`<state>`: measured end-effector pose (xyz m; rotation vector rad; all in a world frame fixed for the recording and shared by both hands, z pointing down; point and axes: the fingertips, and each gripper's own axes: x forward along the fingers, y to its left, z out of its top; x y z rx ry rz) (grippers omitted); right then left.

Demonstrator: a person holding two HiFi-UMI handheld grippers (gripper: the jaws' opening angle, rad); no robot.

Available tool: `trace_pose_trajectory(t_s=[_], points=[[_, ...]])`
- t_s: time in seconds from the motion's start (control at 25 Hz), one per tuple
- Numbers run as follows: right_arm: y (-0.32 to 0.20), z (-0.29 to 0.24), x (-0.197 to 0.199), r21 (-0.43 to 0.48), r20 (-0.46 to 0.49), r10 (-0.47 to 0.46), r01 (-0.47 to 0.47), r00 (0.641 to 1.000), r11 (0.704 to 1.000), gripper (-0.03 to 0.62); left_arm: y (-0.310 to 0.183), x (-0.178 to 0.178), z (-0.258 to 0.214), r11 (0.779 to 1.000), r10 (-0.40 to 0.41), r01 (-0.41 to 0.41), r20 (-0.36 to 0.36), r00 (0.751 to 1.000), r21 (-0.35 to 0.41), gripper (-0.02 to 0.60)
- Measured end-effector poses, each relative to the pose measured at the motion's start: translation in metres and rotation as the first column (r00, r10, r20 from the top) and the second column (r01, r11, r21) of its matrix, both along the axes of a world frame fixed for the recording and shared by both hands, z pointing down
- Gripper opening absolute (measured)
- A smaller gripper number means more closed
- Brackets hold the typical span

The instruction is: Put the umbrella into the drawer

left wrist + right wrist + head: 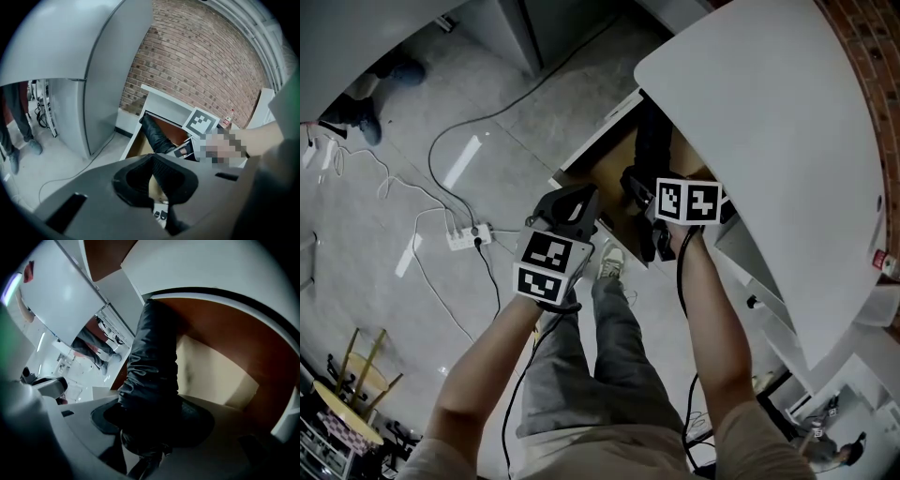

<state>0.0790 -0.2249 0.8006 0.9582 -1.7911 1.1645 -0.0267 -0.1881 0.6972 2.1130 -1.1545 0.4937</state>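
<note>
A black folded umbrella (652, 141) (154, 366) lies lengthwise in the open drawer (581, 157), under the white tabletop (769, 141). My right gripper (643, 223) (150, 427) is shut on the umbrella's near end, and the rest reaches over the drawer's pale bottom (220, 376). To its left, my left gripper (574, 208) (154, 187) hangs by the drawer's outer corner. Its jaws stand apart with nothing that I can see between them. From the left gripper view, the umbrella (154, 135) slants down into the brown-walled drawer (135, 143), beside the right gripper's marker cube (204, 123).
On the grey floor to the left are a power strip (469, 234) and loose cables. The person's leg and shoe (611, 262) are just in front of the drawer. A tall grey cabinet (93, 70), a bystander's legs (18, 122) and a brick wall (201, 61) stand further off.
</note>
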Motion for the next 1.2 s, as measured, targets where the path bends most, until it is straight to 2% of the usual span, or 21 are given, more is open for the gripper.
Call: trace_pose_trajectory(t_s=[0.4, 0.6, 0.76, 1.0, 1.2], points=[[-0.009, 0.038, 0.01, 0.077, -0.025, 0.013, -0.011, 1.0, 0.997, 0.273, -0.016, 0.013, 0.028, 0.999, 0.024, -0.024, 0.01, 1.0, -0.038, 0.008], [-0.014, 0.059, 0.023, 0.068, -0.027, 0.083, -0.081, 0.996, 0.994, 0.284, -0.018, 0.018, 0.035, 0.998, 0.033, -0.033, 0.008, 0.999, -0.053, 0.008], [-0.017, 0.064, 0.024, 0.11, -0.031, 0.087, -0.083, 0.996, 0.99, 0.289, -0.017, 0.021, 0.042, 0.997, 0.044, -0.043, 0.015, 0.999, -0.062, 0.008], [-0.013, 0.055, 0.022, 0.146, -0.034, 0.086, -0.08, 0.996, 0.986, 0.301, -0.011, 0.026, 0.043, 0.995, 0.056, -0.054, 0.022, 0.998, -0.078, 0.008], [0.001, 0.017, 0.031, 0.157, -0.075, 0.065, -0.053, 0.995, 0.986, 0.301, -0.003, 0.027, 0.017, 0.996, 0.063, -0.061, 0.022, 0.998, -0.067, 0.008]])
